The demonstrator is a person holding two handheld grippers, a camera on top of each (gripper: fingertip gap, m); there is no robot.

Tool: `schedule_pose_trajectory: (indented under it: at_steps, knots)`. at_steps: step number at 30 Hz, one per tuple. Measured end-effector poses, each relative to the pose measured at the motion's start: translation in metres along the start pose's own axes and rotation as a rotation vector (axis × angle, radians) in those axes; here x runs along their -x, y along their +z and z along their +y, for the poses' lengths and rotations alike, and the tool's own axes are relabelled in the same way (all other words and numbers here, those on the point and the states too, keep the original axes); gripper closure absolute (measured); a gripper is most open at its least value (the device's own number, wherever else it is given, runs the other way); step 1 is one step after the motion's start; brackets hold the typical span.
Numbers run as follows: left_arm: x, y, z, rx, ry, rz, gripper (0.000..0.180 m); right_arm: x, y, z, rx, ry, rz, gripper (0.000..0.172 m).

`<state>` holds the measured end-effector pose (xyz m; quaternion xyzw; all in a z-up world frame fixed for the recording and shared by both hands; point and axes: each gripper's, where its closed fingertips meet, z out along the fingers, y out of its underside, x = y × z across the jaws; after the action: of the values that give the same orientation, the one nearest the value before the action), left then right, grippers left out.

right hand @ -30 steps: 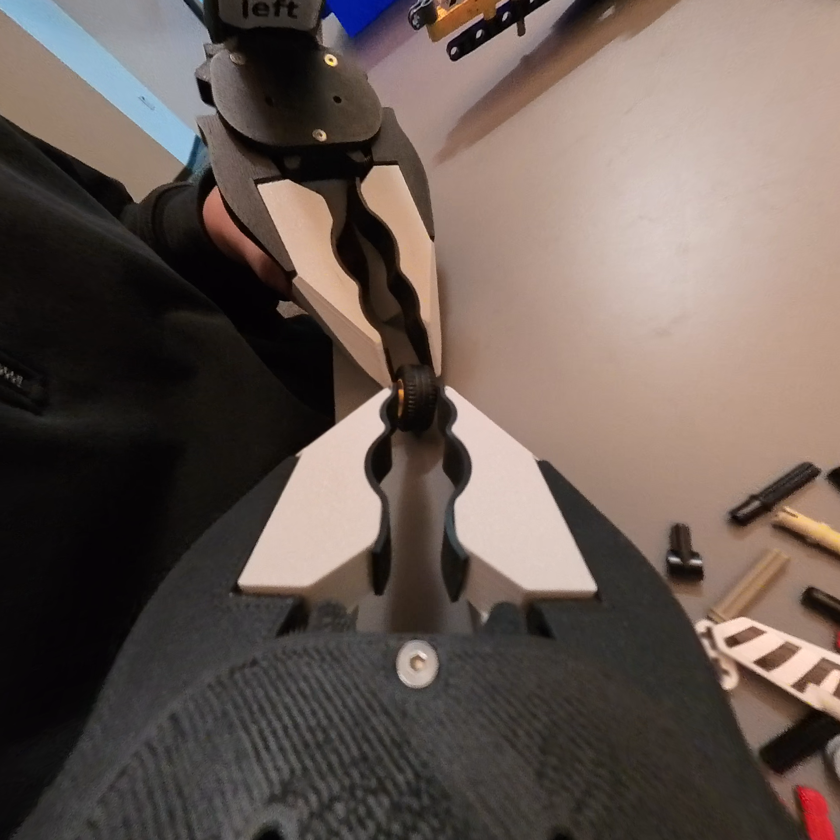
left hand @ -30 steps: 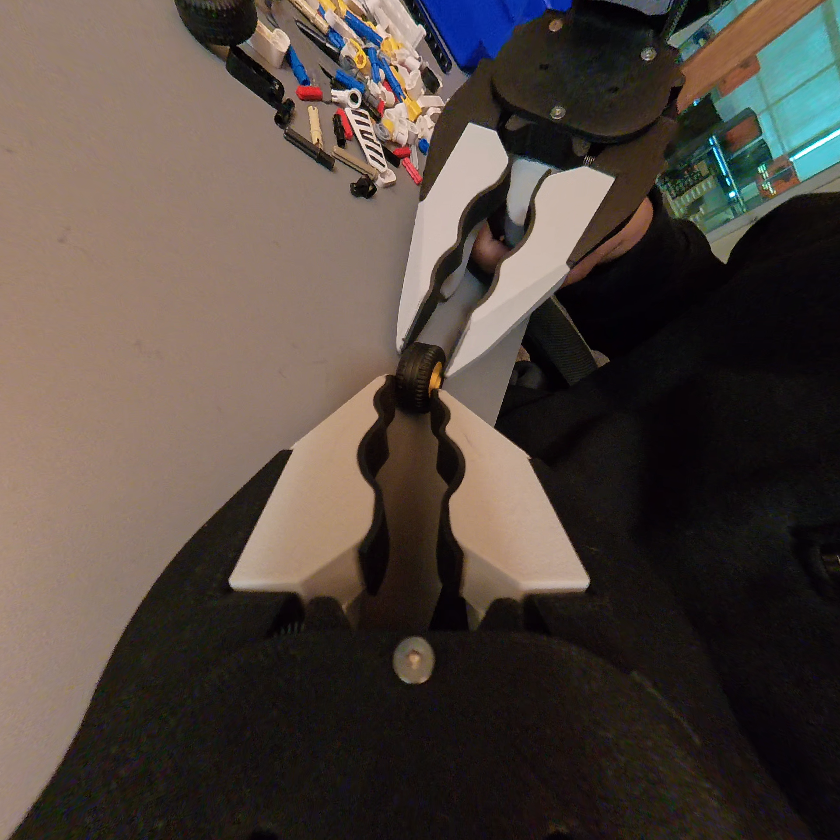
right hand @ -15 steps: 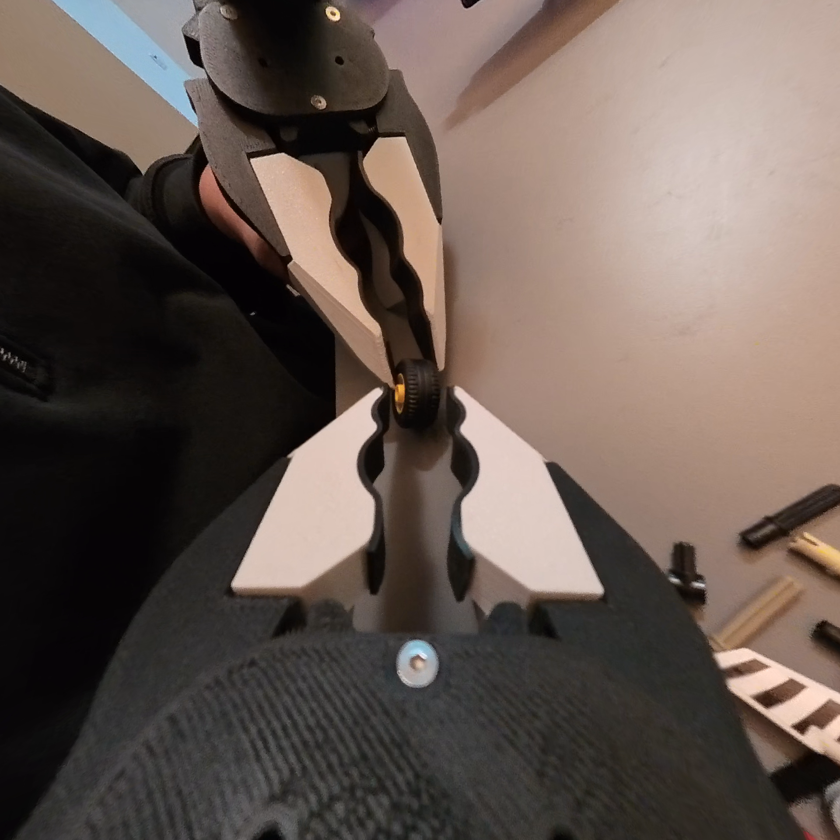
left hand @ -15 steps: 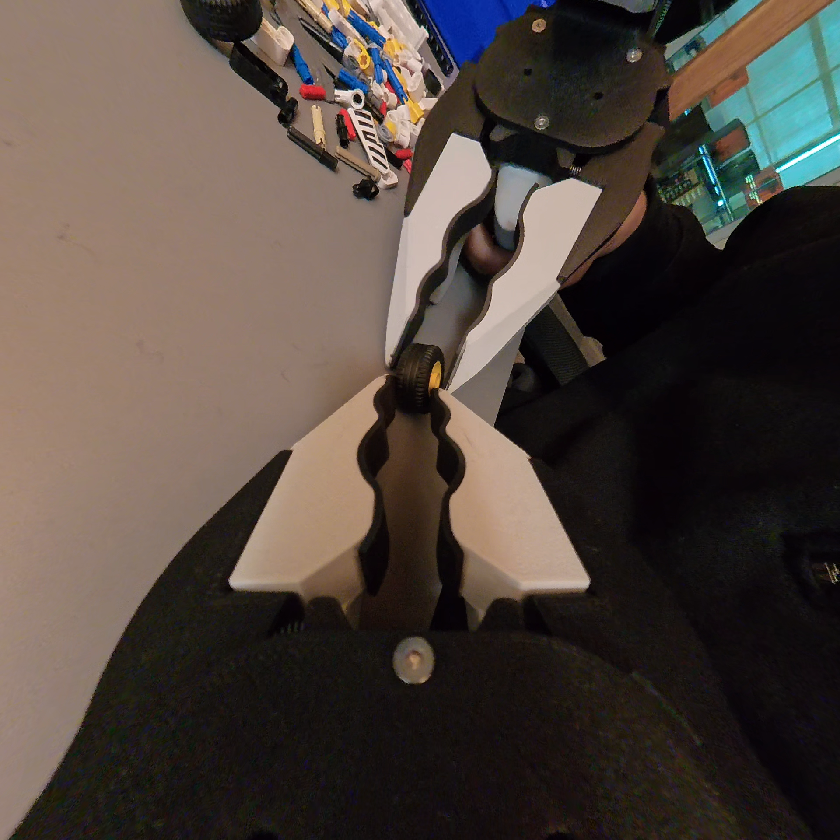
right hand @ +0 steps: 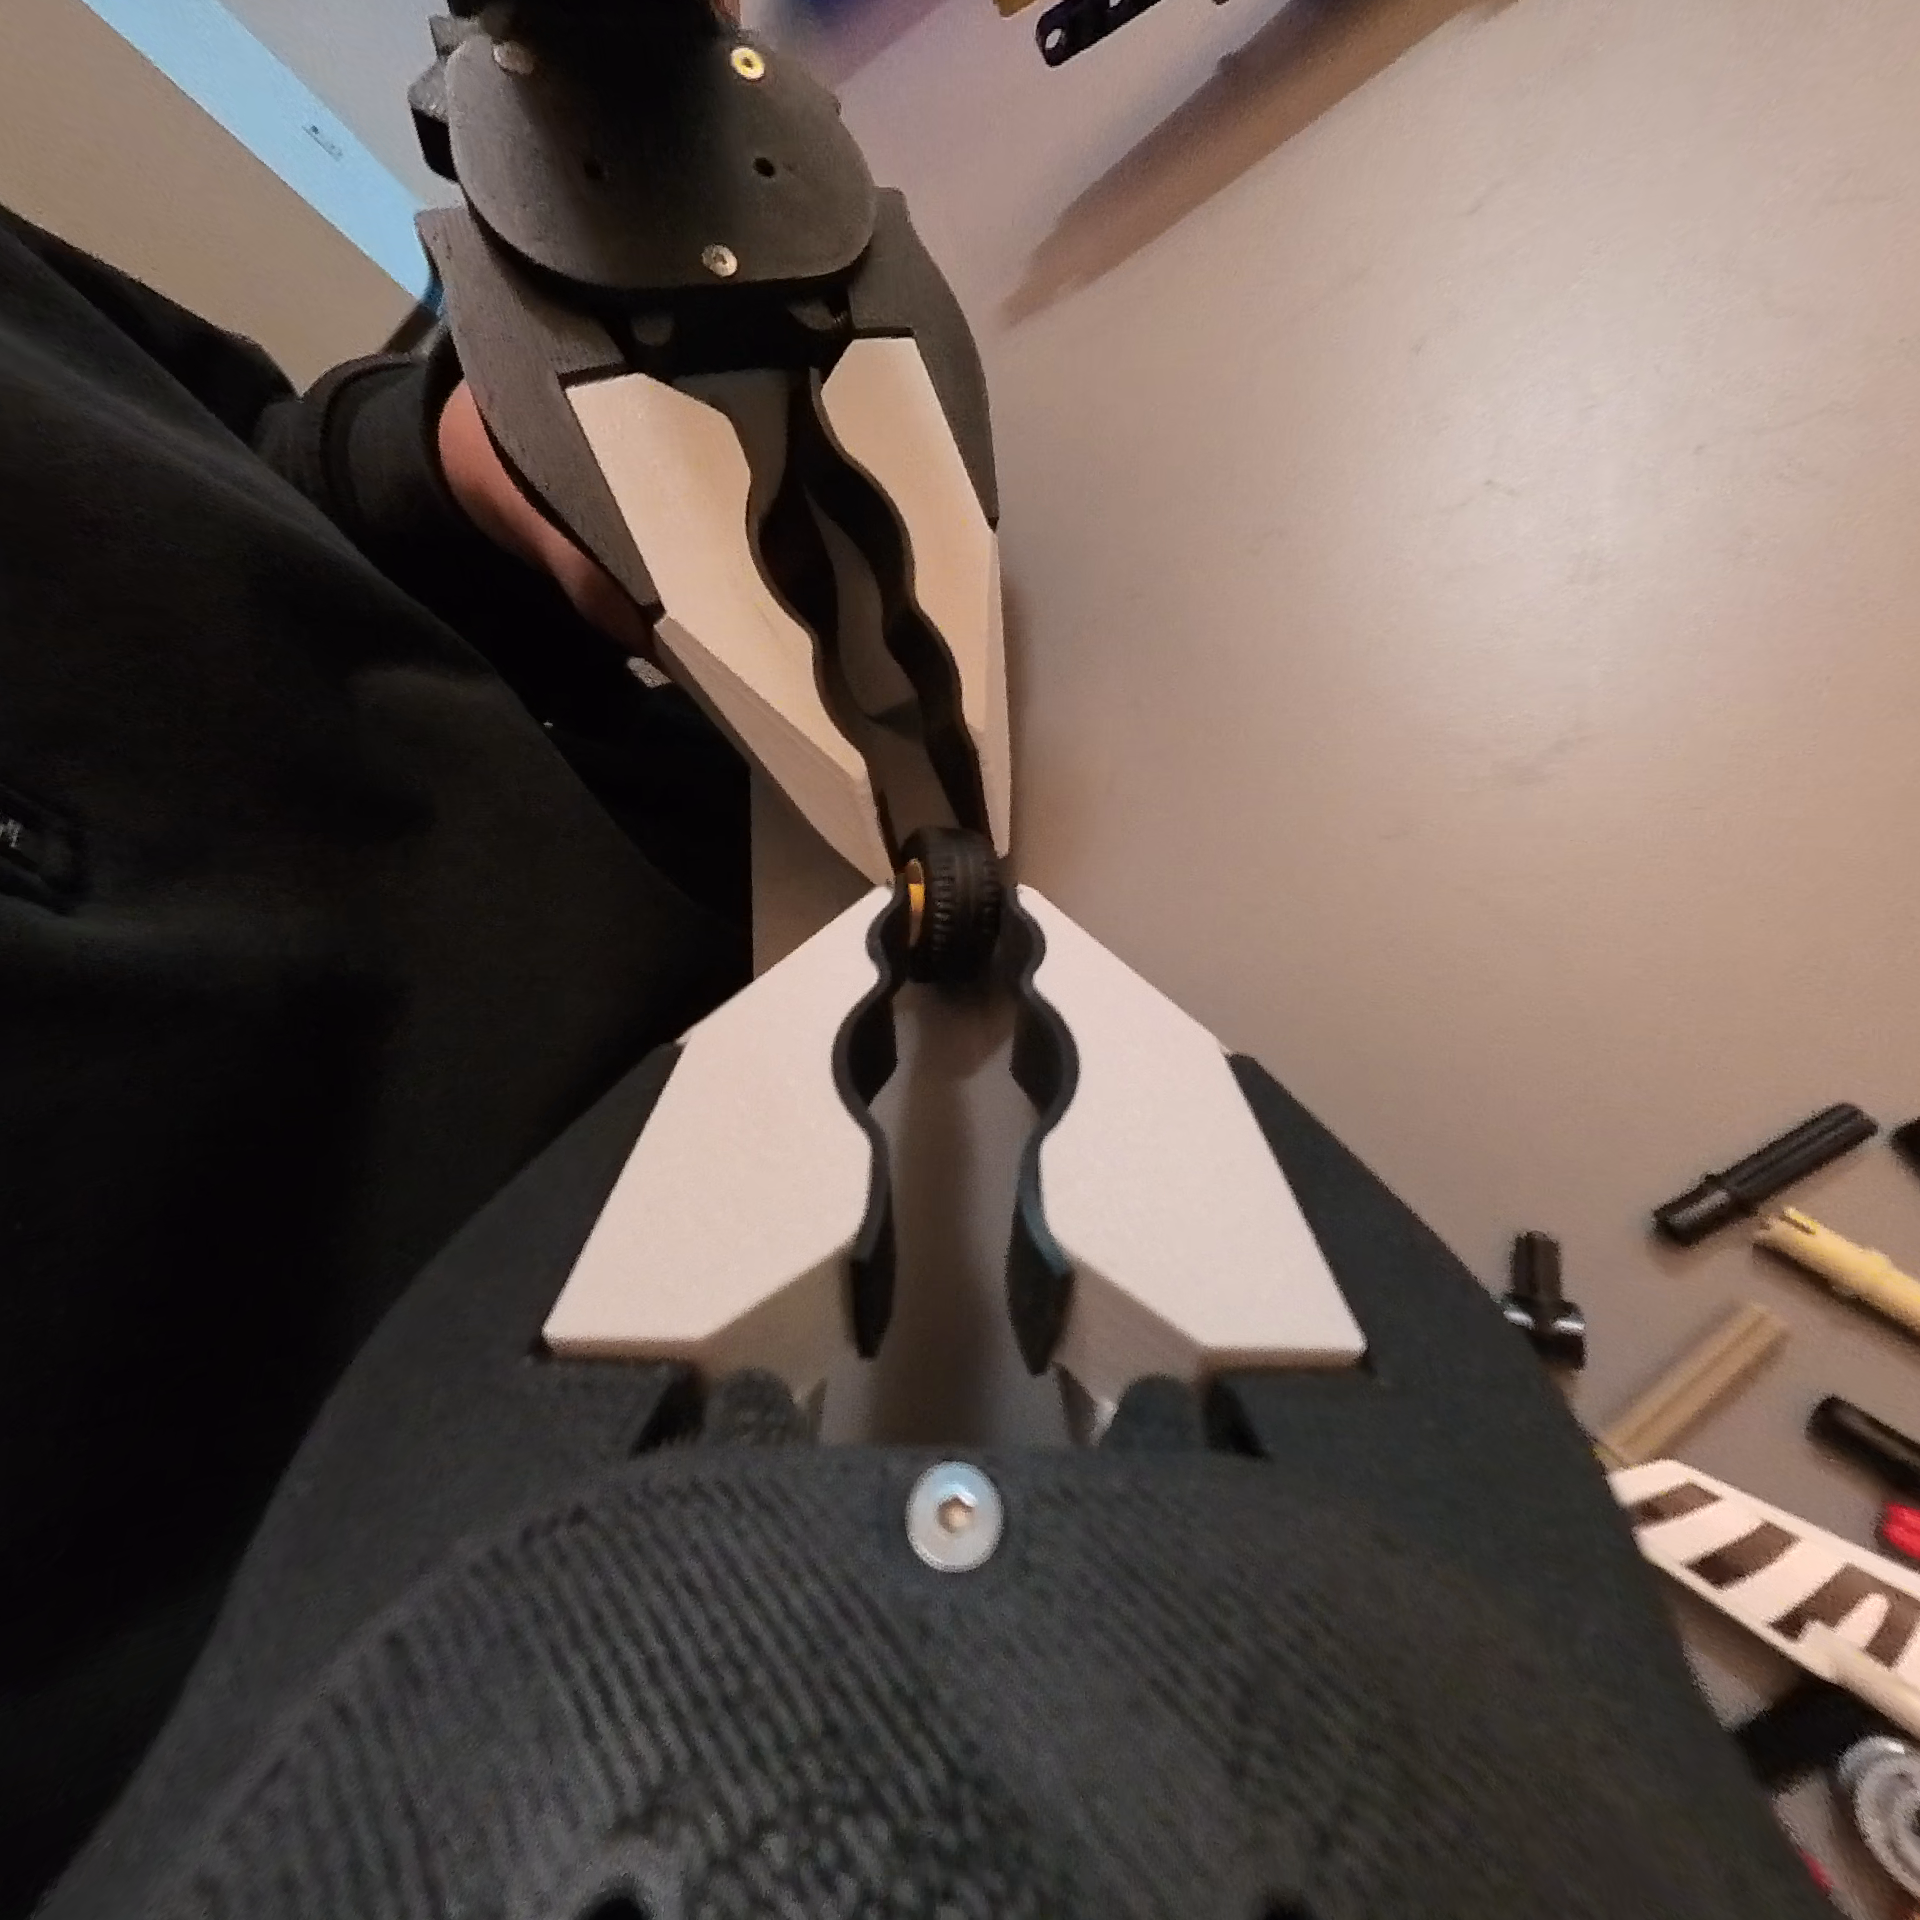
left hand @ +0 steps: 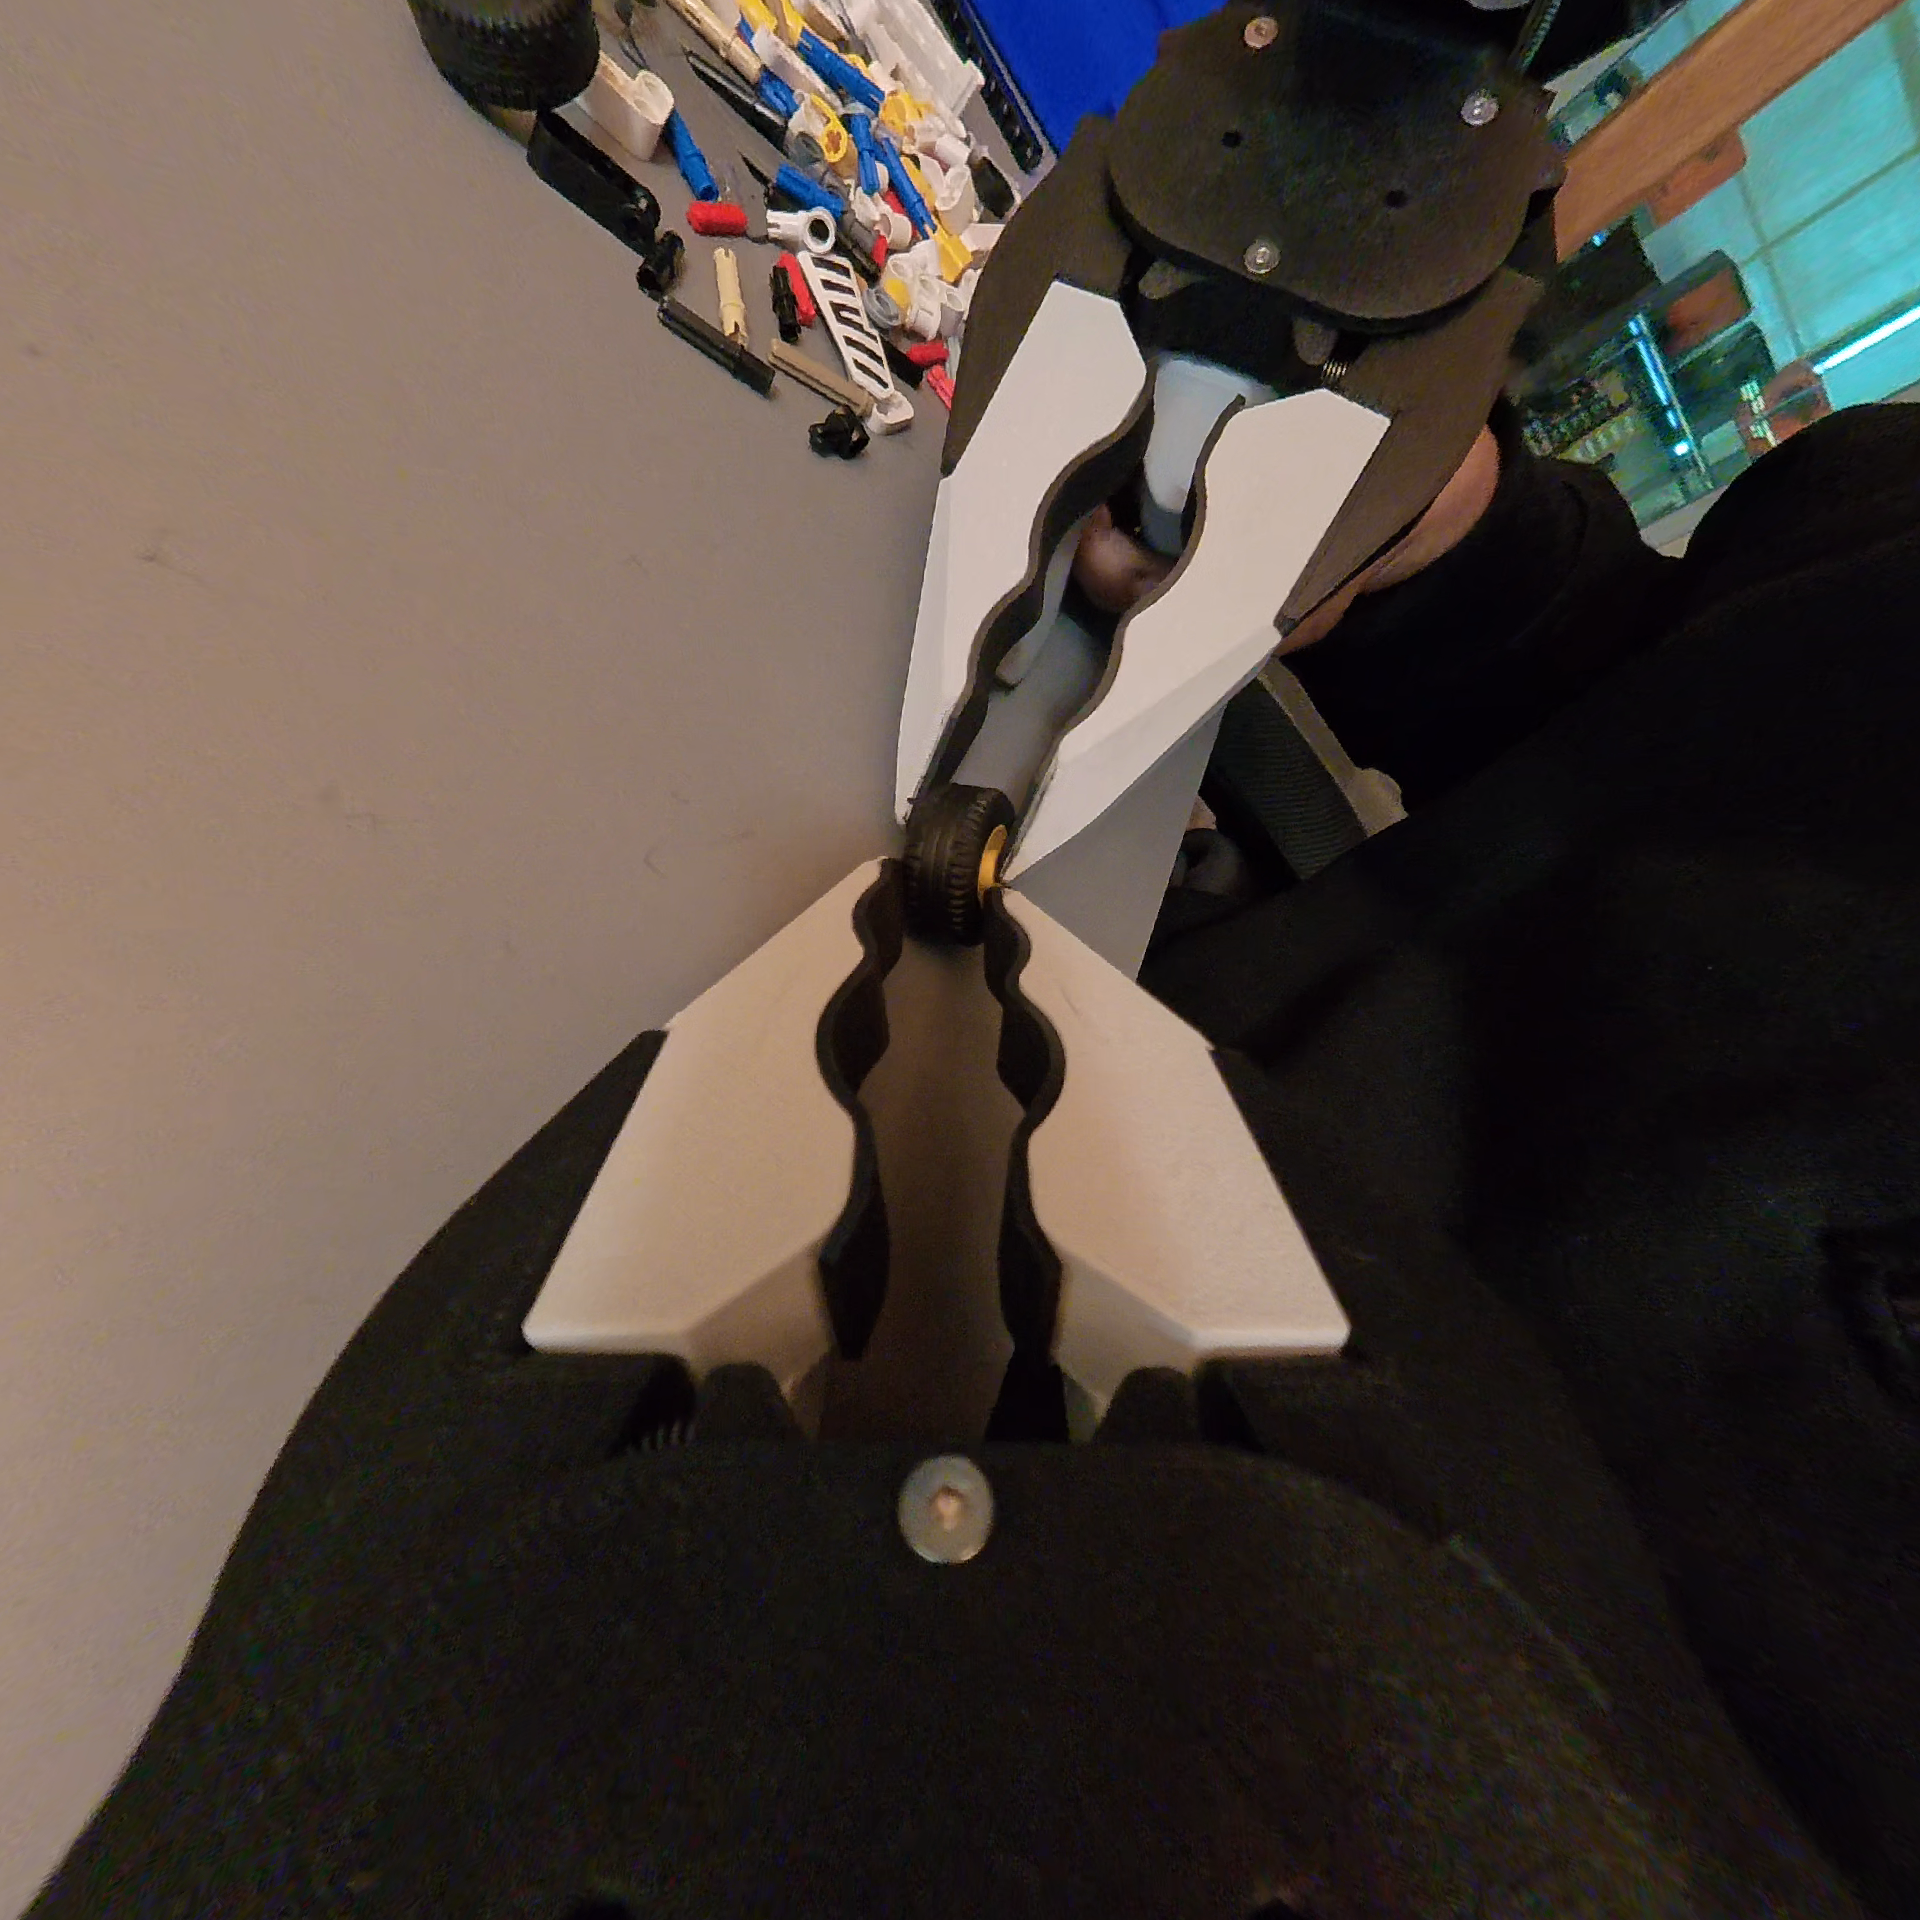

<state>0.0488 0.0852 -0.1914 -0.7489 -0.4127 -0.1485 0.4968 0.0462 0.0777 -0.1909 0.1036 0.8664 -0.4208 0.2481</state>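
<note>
While the grey table (left hand: 312,727) fills most of both views, a person in dark clothing (left hand: 1558,935) sits along its edge, at 3 o'clock in the left wrist view. A loose heap of small plastic building parts (left hand: 831,187) in blue, yellow, white, red and black lies at 12 o'clock in that view, with a large black tyre (left hand: 499,42) at its near end and a white striped panel (left hand: 852,312) beside it. The two grippers meet tip to tip above the table. The left gripper (left hand: 943,894) is narrowed on a small black wheel with a yellow hub (left hand: 951,873), its pads against the wheel's two faces. The right gripper (right hand: 951,935) is narrowed on the same wheel (right hand: 951,914), its pads pressing the tread.
</note>
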Motion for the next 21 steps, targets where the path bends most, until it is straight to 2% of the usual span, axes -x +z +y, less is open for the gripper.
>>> schedule_pose_trajectory:
  at_steps: [13,21]
  knots:
    - [0.0054,0.0025,-0.0044,-0.049,0.086,-0.13,0.167,-0.0075,0.0,-0.0011,-0.042,0.107,0.042,0.157]
    - [0.0061,0.0033,-0.005,-0.063,0.125,-0.171,0.167,-0.0091,-0.0015,-0.001,-0.098,0.125,0.154,0.157]
